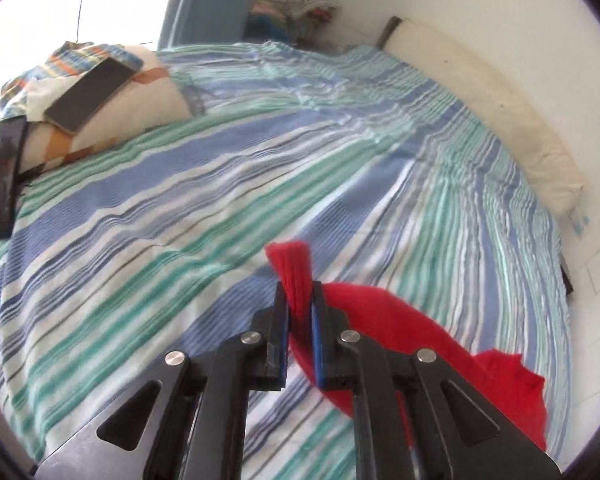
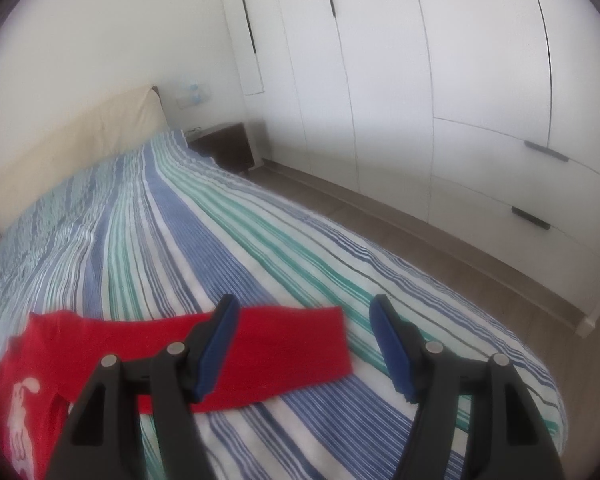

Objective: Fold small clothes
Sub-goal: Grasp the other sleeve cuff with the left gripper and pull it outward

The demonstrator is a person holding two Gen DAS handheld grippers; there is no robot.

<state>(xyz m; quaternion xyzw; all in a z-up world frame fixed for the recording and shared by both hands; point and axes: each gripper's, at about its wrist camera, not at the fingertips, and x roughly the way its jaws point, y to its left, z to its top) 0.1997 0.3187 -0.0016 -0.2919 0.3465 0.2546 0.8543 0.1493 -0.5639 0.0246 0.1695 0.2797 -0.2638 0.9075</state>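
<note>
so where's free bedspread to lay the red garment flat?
Free: the striped bedspread between the pillow with the phone and the red garment. Crowded: that pillow corner; the cream bolster lines the wall.

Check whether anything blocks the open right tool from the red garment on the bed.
Nothing visible does. The right tool hangs open over the red garment, which lies on the striped bedspread. The left tool already pinches a red fold.
</note>
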